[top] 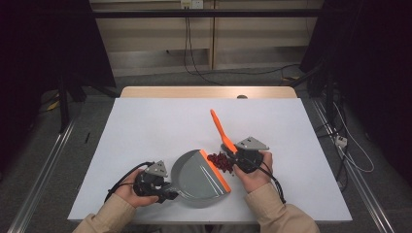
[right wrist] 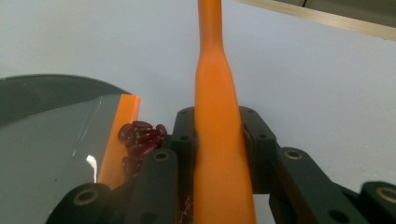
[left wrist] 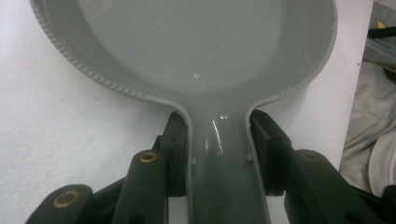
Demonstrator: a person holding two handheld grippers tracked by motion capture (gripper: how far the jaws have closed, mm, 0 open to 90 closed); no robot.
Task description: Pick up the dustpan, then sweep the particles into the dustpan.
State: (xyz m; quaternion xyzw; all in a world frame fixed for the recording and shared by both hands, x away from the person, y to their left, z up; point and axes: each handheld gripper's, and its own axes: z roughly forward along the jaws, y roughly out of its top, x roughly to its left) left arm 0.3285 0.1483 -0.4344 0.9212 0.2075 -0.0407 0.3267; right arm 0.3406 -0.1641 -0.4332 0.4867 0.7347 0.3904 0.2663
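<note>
You held a grey dustpan (top: 197, 177) by its handle in your left gripper (top: 167, 194); in the left gripper view the jaws were closed on either side of that handle (left wrist: 219, 158), with the bowl of the pan (left wrist: 196, 46) empty beyond them. The pan lay near the front edge of the white table (top: 145, 126), its orange lip (top: 214, 169) turned right and resting on the tabletop, probably so that loose pieces could pass over it without catching.

Your right gripper (top: 235, 154) was clamped on the orange brush handle (right wrist: 217, 140), which rose up and away toward the far side of the table. The brush head itself was hidden behind the gripper.

A small heap of dark red kidney beans (top: 220, 161) lay on the table just right of the lip, touching or nearly touching it, between the pan and the right gripper. Judged from this layout, the beans had been gathered at the lip and were not yet in the pan; a short sweep leftward appeared to be what remained.
</note>
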